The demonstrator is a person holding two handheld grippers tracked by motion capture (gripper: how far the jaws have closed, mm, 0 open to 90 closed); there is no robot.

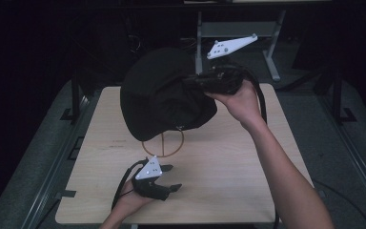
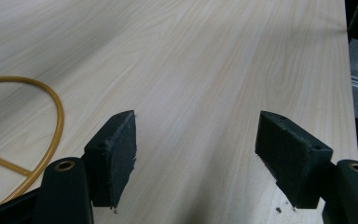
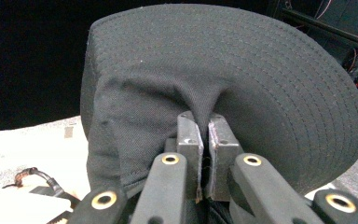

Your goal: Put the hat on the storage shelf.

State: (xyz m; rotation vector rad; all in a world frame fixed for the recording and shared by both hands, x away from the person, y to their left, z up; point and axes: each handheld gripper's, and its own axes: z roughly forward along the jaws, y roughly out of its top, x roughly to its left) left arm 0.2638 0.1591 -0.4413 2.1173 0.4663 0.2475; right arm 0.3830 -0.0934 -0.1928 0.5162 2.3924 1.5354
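A black cap point(image 1: 164, 95) hangs in the air over the back of the wooden table point(image 1: 228, 176). My right gripper point(image 1: 193, 81) is shut on a fold of its cloth, coming in from the right. The right gripper view shows the fabric pinched between the two pads, with the stitched brim point(image 3: 279, 74) of the cap point(image 3: 135, 116) arching above them. My left gripper point(image 1: 171, 177) rests low near the table's front, pointing right. Its jaws are open with only bare wood between the pads point(image 2: 116, 149).
A thin yellow circle with a cross line point(image 1: 164, 144) is drawn on the table under the cap; its arc point(image 2: 51, 102) lies left of the left jaws. A metal stand point(image 1: 267, 33) rises behind the table. Dark floor surrounds the tabletop.
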